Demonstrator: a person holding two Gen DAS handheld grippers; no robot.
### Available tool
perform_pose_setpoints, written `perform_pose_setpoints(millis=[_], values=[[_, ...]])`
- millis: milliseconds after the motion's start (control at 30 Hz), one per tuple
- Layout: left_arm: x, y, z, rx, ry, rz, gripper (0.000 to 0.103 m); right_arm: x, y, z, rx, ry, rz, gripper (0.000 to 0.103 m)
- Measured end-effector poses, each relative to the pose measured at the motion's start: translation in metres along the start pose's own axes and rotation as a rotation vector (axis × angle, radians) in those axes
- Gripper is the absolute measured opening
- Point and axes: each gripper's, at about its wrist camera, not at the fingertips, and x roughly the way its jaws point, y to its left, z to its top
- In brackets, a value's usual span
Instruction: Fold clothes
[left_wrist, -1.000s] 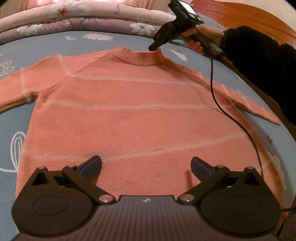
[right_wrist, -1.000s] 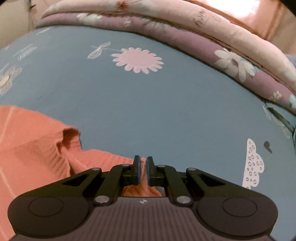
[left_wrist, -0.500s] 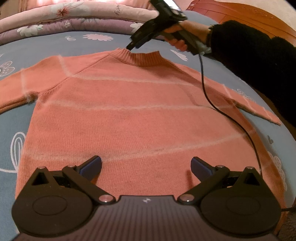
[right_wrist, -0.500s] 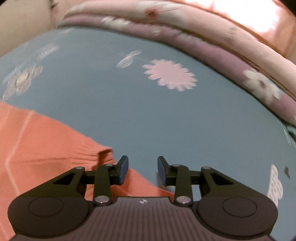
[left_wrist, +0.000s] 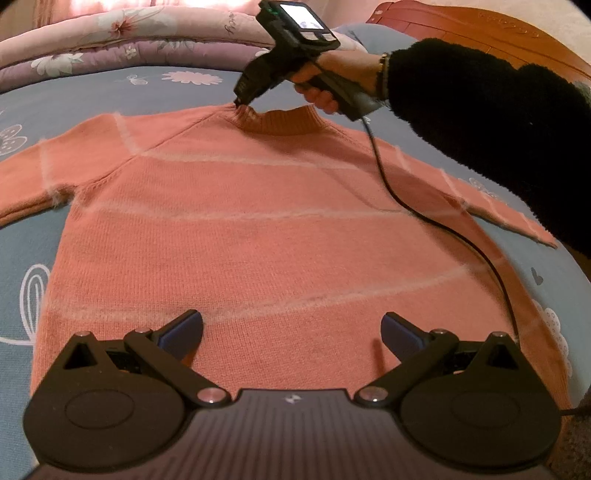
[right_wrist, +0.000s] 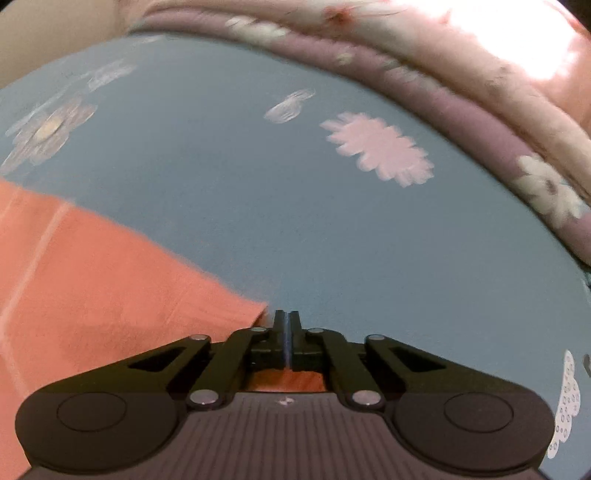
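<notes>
A salmon-pink knit sweater (left_wrist: 277, 229) with pale stripes lies flat, front up, on the blue flowered bedsheet (left_wrist: 110, 88), both sleeves spread out. My left gripper (left_wrist: 291, 328) hovers open over the hem, with nothing between its fingers. In the left wrist view my right gripper (left_wrist: 238, 101), held by a hand in a black sleeve (left_wrist: 480, 118), touches the left end of the ribbed collar (left_wrist: 288, 123). In its own view the right gripper (right_wrist: 284, 317) has its jaws pressed together, the sweater (right_wrist: 92, 288) edge right beside its left finger. No fabric shows between the tips.
A folded pink and purple flowered quilt (left_wrist: 129, 33) runs along the far side of the bed. A wooden headboard (left_wrist: 498, 29) stands at the back right. The right gripper's black cable (left_wrist: 443, 229) trails across the sweater's right shoulder and side.
My right gripper moved from the collar's right end to its left end, opening on the way and closing again. The left gripper and the sweater stayed put.
</notes>
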Motion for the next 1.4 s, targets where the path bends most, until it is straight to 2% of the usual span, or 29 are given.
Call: perform_pose_setpoints(millis=[100, 167, 200, 233, 300, 400, 433, 467, 533, 600, 700, 800, 900, 1067, 1233, 1367, 1400], values=[[0.0, 0.0, 0.001, -0.009, 0.008, -0.002, 0.102, 0.004, -0.013, 0.007, 0.092, 0.002, 0.04, 0.001], [-0.001, 0.002, 0.006, -0.046, 0.017, -0.008, 0.102, 0.001, -0.023, 0.011, 0.166, 0.003, 0.093, 0.006], [-0.001, 0.005, 0.01, -0.083, 0.02, -0.012, 0.102, 0.0, -0.027, 0.011, 0.193, 0.006, 0.126, 0.015], [-0.003, 0.009, 0.015, -0.109, 0.016, -0.011, 0.102, -0.002, -0.029, 0.011, 0.214, 0.011, 0.159, 0.029], [-0.006, 0.014, 0.025, -0.126, -0.004, 0.006, 0.102, -0.003, -0.03, 0.008, 0.246, 0.025, 0.205, 0.034], [-0.009, 0.021, 0.042, -0.086, -0.028, 0.057, 0.102, 0.003, -0.022, 0.001, 0.255, 0.08, 0.227, 0.034], [-0.008, 0.023, 0.048, -0.08, -0.029, 0.078, 0.102, 0.005, -0.019, 0.0, 0.251, 0.083, 0.227, 0.031], [-0.008, 0.025, 0.053, -0.074, -0.03, 0.1, 0.102, 0.006, -0.016, 0.0, 0.243, 0.08, 0.222, 0.022], [-0.007, 0.028, 0.058, -0.072, -0.03, 0.118, 0.102, 0.006, -0.01, 0.0, 0.225, 0.064, 0.205, 0.011], [-0.005, 0.03, 0.059, -0.071, -0.03, 0.125, 0.102, 0.004, -0.006, 0.004, 0.217, 0.021, 0.176, 0.009], [0.0, 0.028, 0.061, -0.065, -0.031, 0.128, 0.102, -0.002, -0.003, 0.007, 0.224, -0.039, 0.157, 0.009], [0.005, 0.029, 0.069, -0.058, -0.034, 0.123, 0.102, 0.007, -0.001, 0.005, 0.212, -0.036, 0.14, 0.009], [0.006, 0.03, 0.076, -0.06, -0.046, 0.14, 0.102, 0.008, -0.008, -0.002, 0.255, -0.039, 0.156, 0.015], [-0.001, 0.032, 0.069, -0.064, -0.068, 0.154, 0.102, -0.028, -0.035, -0.005, 0.343, -0.075, 0.193, 0.016], [-0.005, 0.028, 0.062, -0.042, -0.076, 0.164, 0.102, -0.035, -0.051, -0.02, 0.409, 0.078, 0.218, 0.016], [-0.007, 0.023, 0.06, -0.026, -0.075, 0.155, 0.102, -0.015, -0.035, -0.025, 0.307, 0.144, 0.107, 0.019], [-0.007, 0.023, 0.06, -0.024, -0.074, 0.155, 0.102, -0.012, -0.033, -0.024, 0.295, 0.135, 0.085, 0.019]])
